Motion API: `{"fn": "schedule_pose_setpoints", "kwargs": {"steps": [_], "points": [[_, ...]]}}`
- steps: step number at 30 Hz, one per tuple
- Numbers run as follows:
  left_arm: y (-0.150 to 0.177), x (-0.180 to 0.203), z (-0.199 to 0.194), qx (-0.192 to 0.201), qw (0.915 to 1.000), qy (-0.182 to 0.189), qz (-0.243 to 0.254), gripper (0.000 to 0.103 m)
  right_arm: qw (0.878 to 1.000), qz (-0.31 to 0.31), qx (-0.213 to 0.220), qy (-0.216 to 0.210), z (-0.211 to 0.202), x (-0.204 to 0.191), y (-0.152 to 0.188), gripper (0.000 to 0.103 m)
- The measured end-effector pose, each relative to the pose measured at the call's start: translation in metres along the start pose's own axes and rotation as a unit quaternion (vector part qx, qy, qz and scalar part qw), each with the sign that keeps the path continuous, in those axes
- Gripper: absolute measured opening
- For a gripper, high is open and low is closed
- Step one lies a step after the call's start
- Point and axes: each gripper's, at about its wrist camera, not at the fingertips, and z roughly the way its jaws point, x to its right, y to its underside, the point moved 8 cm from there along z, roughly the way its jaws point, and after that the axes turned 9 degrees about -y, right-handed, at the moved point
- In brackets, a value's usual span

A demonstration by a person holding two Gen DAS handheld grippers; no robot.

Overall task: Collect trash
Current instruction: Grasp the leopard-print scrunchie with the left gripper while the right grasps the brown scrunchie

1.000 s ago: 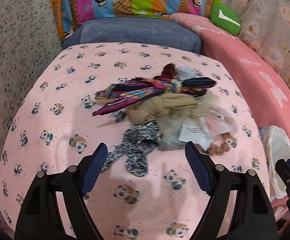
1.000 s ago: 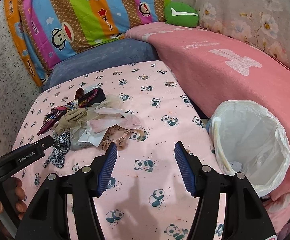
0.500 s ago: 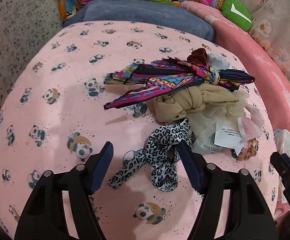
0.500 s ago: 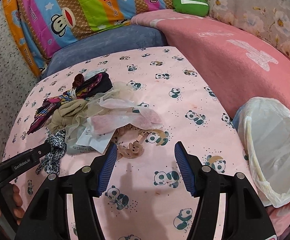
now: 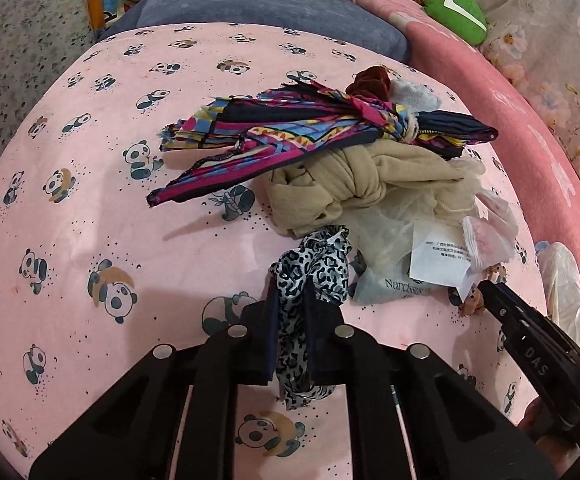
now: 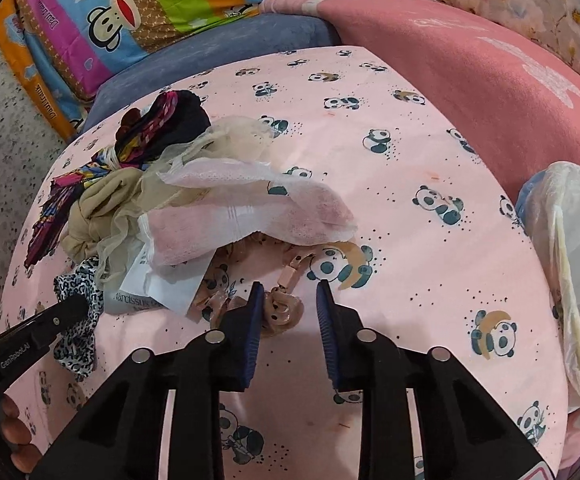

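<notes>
While the left gripper [image 5: 292, 296] pinches the leopard-print strip [image 5: 314, 264] for lifting, the right gripper [image 6: 286, 306] gapes around a tan hair claw [image 6: 280, 310], probably untouched, near the pink sheet's [image 6: 430, 280] front edge.

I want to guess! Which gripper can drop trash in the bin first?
Probably left: the left hand-held gripper is shut on the leopard-print cloth. The right hand-held gripper, nearer the bin, is open.

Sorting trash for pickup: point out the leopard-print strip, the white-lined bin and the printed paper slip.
leopard-print strip [image 5: 322, 268]: left wrist view, bunched upper end.
white-lined bin [image 6: 578, 248]: right wrist view, liner's rim.
printed paper slip [image 5: 438, 260]: left wrist view, printed face.
</notes>
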Motion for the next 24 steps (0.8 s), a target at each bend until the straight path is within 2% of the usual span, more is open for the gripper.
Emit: {"fn": "schedule_pose_setpoints", "kwargs": {"steps": [1, 4, 15, 24], "points": [[0.001, 0.000, -0.002, 0.001, 1.0000, -0.001, 0.001, 0.009, 1.000, -0.003, -0.001, -0.002, 0.000, -0.001, 0.001, 0.011], [0.004, 0.001, -0.010, 0.003, 1.0000, -0.001, -0.001, 0.007, 1.000, -0.007, -0.006, -0.014, -0.005, -0.006, 0.005, 0.009], [0.014, 0.024, -0.064, 0.038, 0.9991, 0.012, 0.012, 0.007, 0.997, -0.022, 0.041, -0.055, -0.077, -0.025, 0.012, 0.008], [0.023, 0.072, -0.113, 0.073, 0.9954, 0.034, 0.052, 0.007, 0.993, -0.019, 0.097, -0.058, -0.137, -0.015, 0.006, 0.008]]}}
